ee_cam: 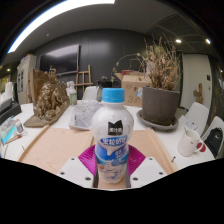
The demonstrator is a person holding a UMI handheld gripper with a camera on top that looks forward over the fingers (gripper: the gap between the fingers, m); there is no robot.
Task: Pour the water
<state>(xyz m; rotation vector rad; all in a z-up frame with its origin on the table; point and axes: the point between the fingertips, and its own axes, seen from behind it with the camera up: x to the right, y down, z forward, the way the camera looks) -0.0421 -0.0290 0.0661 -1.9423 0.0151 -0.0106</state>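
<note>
bottle (pixel 112 135) lower centre, cap on | gripper (pixel 112 170) fingers clamp its label | likely full, heavy, slick plastic | grip mid-body

Potted dry plant (pixel 160 75) on the wooden table (pixel 50 145), cardboard box (pixel 131 88) behind

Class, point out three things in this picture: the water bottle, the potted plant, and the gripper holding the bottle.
water bottle (pixel 112 135), gripper view, on its white body above the blue label.
potted plant (pixel 160 103), gripper view, on the dark pot's front wall.
gripper (pixel 112 172), gripper view, midway between fingertips, shut on the bottle.
</note>
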